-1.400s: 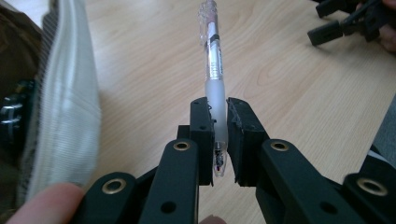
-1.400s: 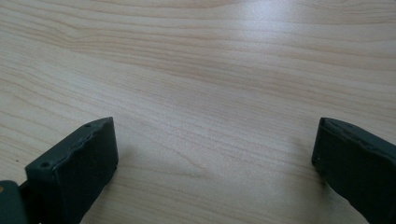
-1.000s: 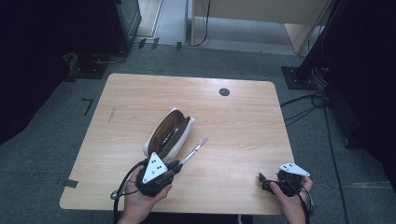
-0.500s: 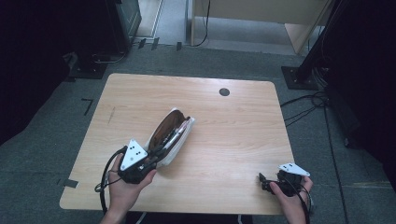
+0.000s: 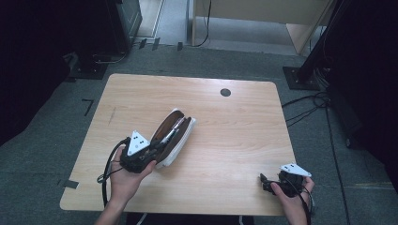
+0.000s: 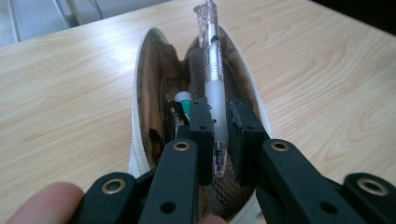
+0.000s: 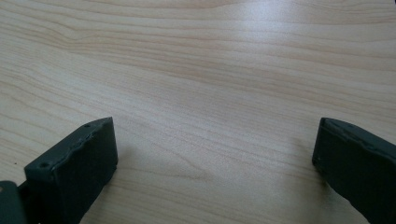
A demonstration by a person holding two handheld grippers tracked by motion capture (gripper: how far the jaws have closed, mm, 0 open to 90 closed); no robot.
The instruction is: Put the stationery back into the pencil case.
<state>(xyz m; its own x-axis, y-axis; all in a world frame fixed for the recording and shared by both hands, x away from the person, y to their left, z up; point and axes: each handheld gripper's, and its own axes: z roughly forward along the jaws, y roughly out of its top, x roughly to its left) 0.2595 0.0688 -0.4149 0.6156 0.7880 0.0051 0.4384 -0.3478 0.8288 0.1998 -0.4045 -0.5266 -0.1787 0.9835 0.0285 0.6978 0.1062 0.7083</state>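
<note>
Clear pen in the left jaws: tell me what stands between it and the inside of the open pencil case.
Nothing visible blocks it. The clear plastic pen, clamped in the left gripper, lies lengthwise over the mouth of the open white, brown-lined pencil case. A green-capped item already sits inside, left of the pen, beside its path.

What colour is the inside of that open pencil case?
Brown inside the pencil case, with a white outer edge; the left gripper view shows it best.

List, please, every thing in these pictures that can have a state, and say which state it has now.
pencil case: unzipped, open, lying on the table.
pen: clamped between the jaws, over the open case.
left gripper: shut on the pen.
right gripper: open, nothing between the jaws, over bare table.
</note>
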